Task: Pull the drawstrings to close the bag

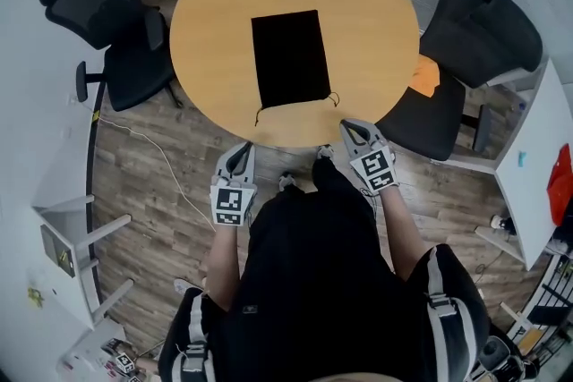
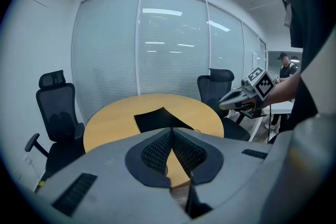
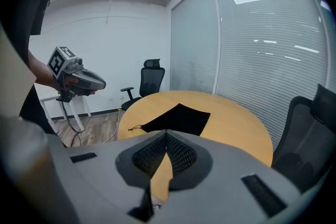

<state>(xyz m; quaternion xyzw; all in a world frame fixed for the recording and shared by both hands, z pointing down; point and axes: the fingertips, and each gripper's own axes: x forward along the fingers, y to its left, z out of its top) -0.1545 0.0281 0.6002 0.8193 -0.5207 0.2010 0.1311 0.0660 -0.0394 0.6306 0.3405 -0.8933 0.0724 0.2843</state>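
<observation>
Left gripper and right gripper, two in all, have jaws closed and empty, at the near edge of the round table. One black drawstring bag lies flat on it, its two cord ends toward them.

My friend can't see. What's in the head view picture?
A black bag lies on a round wooden table, drawstrings trailing toward a person whose left gripper and right gripper, both shut and empty, hover by the table's edge.

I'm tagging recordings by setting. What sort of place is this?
Probably an office meeting room: a round wooden table with black office chairs beside it, and glass partition walls with blinds.
</observation>
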